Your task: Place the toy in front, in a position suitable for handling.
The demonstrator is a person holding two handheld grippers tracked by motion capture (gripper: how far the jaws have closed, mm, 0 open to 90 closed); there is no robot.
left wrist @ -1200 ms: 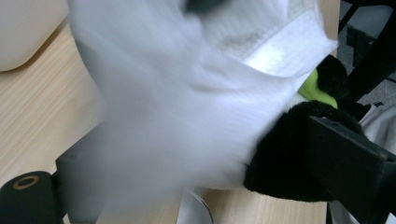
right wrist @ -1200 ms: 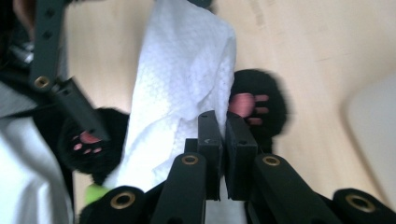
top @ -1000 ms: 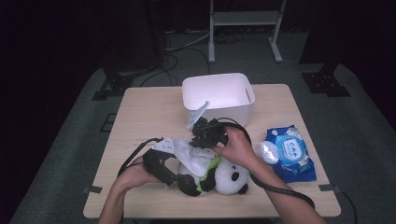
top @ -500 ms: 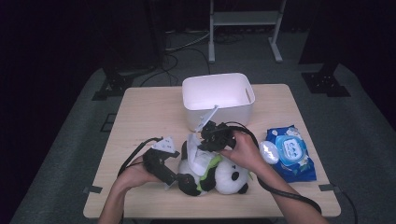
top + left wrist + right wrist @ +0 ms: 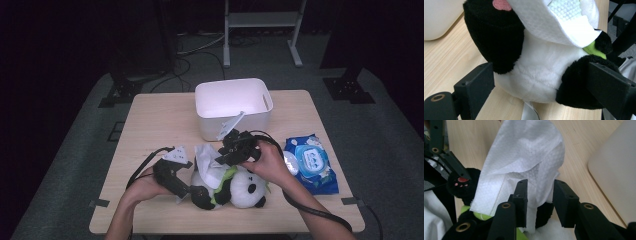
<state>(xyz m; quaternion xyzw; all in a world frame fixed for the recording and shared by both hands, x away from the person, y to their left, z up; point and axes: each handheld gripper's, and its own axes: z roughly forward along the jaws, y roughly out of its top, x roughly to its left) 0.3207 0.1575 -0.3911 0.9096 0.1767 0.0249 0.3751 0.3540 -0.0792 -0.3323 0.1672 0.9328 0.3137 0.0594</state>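
Note:
A black-and-white panda plush (image 5: 245,189) lies on the wooden table (image 5: 150,125) near its front edge. A white wipe (image 5: 209,161) is draped over its body. My left gripper (image 5: 189,192) comes in from the left, and in the left gripper view (image 5: 541,75) its jaws press the panda's (image 5: 531,75) lower body from both sides. My right gripper (image 5: 226,154) hovers over the panda. Its jaws (image 5: 541,185) have just been opening, and a fold of the wipe (image 5: 524,160) hangs loose between them.
A white plastic bin (image 5: 233,106) stands behind the panda at the table's middle. A blue packet of wipes (image 5: 311,163) lies to the right. Cables trail from both grippers over the front edge. A metal stand (image 5: 260,20) is on the floor beyond the table.
My right gripper has shifted a little to the right above the panda. The wipe, earlier spread out to the left, now lies gathered over the panda. The left gripper has kept still.

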